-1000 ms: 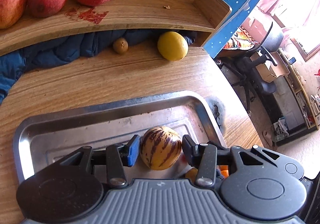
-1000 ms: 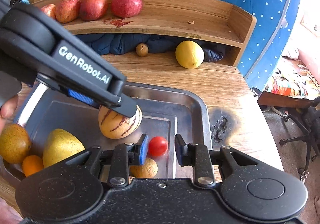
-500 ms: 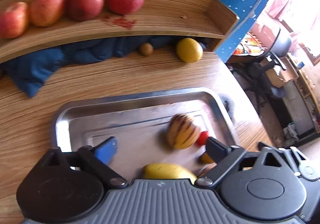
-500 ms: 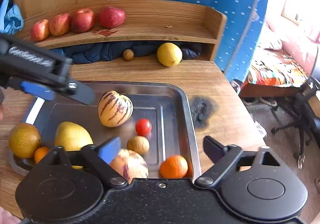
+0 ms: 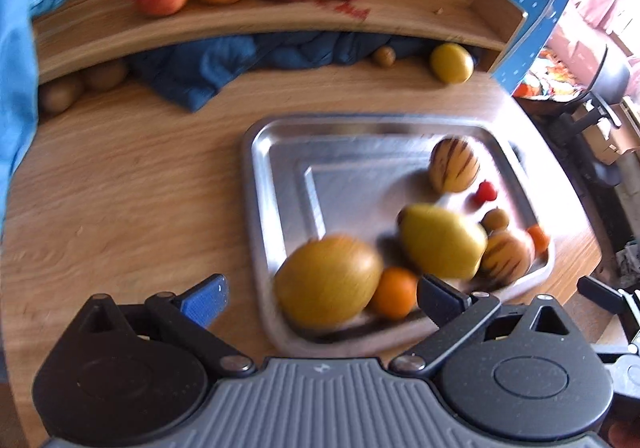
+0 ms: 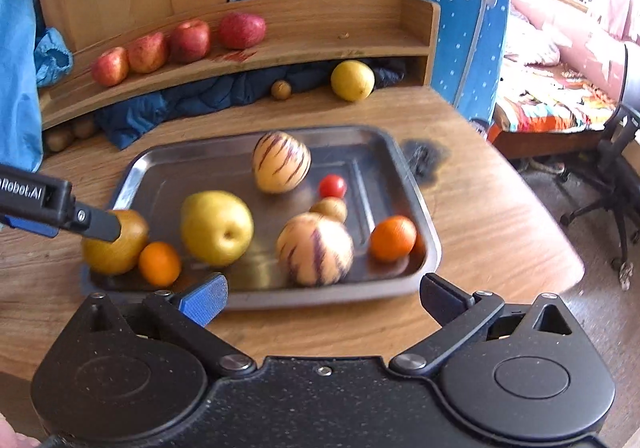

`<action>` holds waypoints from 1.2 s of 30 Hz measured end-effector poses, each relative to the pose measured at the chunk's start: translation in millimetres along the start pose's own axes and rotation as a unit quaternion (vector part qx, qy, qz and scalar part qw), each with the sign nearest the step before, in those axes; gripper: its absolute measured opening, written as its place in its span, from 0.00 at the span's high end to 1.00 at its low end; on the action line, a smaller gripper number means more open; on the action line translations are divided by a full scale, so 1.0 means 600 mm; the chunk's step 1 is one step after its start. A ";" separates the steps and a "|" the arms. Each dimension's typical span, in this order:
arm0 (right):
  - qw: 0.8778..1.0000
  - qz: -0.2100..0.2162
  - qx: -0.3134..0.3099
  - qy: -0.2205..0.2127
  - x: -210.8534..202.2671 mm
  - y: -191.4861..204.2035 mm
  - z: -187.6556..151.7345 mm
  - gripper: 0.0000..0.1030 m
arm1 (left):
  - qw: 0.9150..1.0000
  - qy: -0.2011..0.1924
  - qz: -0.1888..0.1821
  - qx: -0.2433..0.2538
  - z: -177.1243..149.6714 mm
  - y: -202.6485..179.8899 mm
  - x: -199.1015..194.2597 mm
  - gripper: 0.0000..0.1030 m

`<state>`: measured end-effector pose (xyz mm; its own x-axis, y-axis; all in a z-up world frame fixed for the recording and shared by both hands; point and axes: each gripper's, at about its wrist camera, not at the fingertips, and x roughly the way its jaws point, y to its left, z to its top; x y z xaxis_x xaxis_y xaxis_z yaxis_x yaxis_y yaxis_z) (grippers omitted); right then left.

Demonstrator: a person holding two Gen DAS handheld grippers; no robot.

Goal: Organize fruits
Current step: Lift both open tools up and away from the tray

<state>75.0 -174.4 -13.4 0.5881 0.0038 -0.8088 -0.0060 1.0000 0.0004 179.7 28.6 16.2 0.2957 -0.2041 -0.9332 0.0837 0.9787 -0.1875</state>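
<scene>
Both grippers empty, jaws spread wide: right gripper at the near edge of the steel tray, left gripper at its near left corner, over the brown pear. In the tray: two oranges, yellow pear, two striped melons, a cherry tomato. Beyond the tray, a lemon under the wooden shelf; four apples on it.

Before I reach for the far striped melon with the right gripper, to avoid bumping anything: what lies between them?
The near striped melon sits between the right gripper and the far striped melon, seen in the right wrist view.
</scene>
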 end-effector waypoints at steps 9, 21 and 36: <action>1.000 0.015 0.006 0.007 -0.016 0.021 -0.024 0.01 | 0.999 0.031 0.015 0.014 -0.037 0.006 -0.013 0.01; 1.000 0.011 0.014 -0.007 -0.030 0.012 -0.018 0.01 | 0.998 0.025 0.007 0.050 -0.025 -0.035 -0.024 0.01; 1.000 -0.008 0.000 -0.026 0.028 -0.045 0.069 0.01 | 0.999 -0.008 -0.002 0.039 0.104 -0.070 0.028 0.01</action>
<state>118.6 -201.1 -2.9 0.6301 -0.0126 -0.7764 0.0036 0.9999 -0.0133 240.3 -17.5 27.4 0.3108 -0.2085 -0.9273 0.1588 0.9733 -0.1657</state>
